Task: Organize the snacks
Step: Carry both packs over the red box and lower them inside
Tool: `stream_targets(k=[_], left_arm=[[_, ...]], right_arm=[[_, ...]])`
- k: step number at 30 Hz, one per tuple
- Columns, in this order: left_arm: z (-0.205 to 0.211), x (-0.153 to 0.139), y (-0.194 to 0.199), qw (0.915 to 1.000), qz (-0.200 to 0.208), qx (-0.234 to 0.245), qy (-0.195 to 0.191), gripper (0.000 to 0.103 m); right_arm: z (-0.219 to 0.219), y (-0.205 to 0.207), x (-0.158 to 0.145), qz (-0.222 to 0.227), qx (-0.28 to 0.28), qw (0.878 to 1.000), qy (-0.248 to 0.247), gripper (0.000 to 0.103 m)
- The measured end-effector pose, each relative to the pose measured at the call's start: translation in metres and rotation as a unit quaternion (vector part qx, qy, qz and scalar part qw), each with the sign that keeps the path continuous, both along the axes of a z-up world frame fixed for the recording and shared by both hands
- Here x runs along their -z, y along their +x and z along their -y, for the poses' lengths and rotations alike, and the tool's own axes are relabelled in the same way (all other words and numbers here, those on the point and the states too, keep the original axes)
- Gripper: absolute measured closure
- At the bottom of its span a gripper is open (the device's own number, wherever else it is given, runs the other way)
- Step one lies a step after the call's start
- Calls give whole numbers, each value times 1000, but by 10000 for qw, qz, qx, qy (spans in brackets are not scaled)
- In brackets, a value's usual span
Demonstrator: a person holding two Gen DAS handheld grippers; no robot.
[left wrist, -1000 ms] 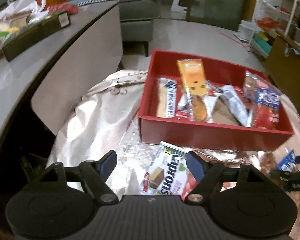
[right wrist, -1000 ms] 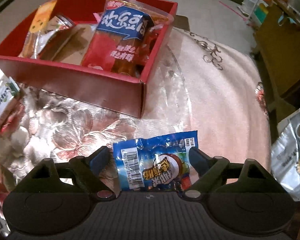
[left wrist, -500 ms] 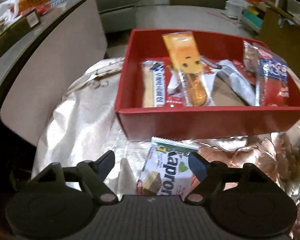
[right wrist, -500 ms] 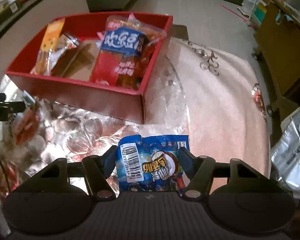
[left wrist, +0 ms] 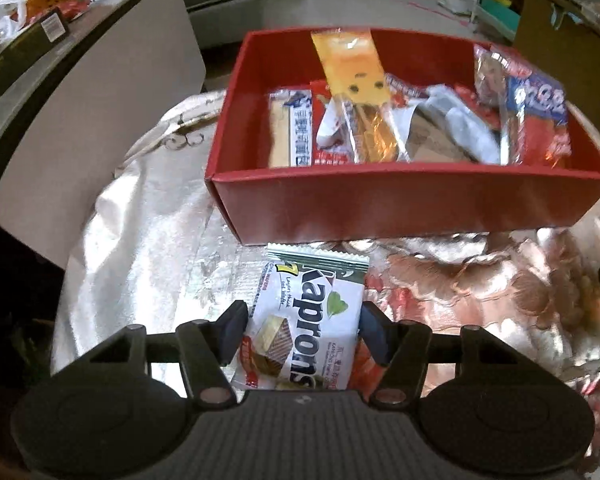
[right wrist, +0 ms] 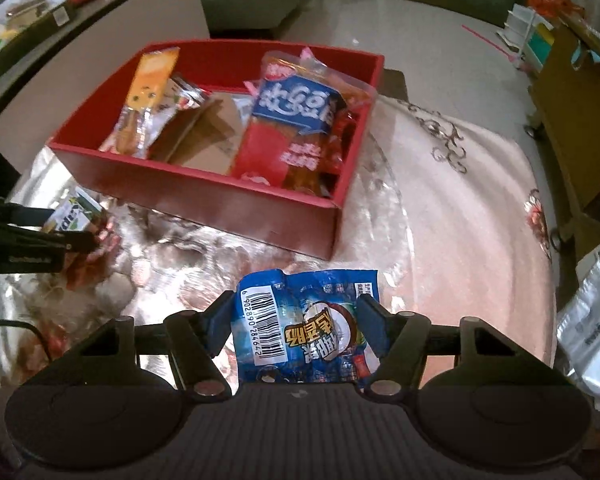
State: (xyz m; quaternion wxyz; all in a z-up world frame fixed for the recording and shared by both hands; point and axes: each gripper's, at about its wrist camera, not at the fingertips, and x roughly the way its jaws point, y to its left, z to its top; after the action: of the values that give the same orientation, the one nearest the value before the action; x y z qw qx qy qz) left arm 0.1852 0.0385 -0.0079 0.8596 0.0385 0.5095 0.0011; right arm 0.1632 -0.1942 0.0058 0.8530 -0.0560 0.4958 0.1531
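Note:
A red box (left wrist: pixel 400 204) holds several snack packets on the cloth-covered table; it also shows in the right wrist view (right wrist: pixel 204 196). My left gripper (left wrist: pixel 302 330) is shut on a white Kaprons wafer packet (left wrist: pixel 312 320), just in front of the box's near wall. My right gripper (right wrist: pixel 300 322) is shut on a blue snack packet (right wrist: pixel 300 328) with a barcode, held in front of the box's right corner. The left gripper (right wrist: pixel 40 240) and its wafer packet (right wrist: pixel 74 212) appear at the left of the right wrist view.
A grey counter (left wrist: pixel 60 92) with bags and boxes curves along the left. A silver bag (right wrist: pixel 592 320) sits at the right table edge. A wooden cabinet (right wrist: pixel 572 120) stands at the right. The shiny floral tablecloth (right wrist: pixel 460 220) covers the table.
Both grippers have closed on their packets: the left on the Kaprons wafer, the right on the blue packet. Both have lifted and drawn slightly back from the box.

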Motion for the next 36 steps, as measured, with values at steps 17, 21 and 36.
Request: stream_targets(k=[17,21,36], left_arm=[[22,-62,-19,9957,892,229,-121,48],[24,-69,-18,9943,1037,227,-82,48],[35,-86,-6,9900,1397,189,-54,48]], right_arm=[[-39,-6,-44,677,-285,9969,290,31],[-39,-4,-52,843,-230,9956,333,31],[-40,6,-65,1219,-26,9918,392,31]])
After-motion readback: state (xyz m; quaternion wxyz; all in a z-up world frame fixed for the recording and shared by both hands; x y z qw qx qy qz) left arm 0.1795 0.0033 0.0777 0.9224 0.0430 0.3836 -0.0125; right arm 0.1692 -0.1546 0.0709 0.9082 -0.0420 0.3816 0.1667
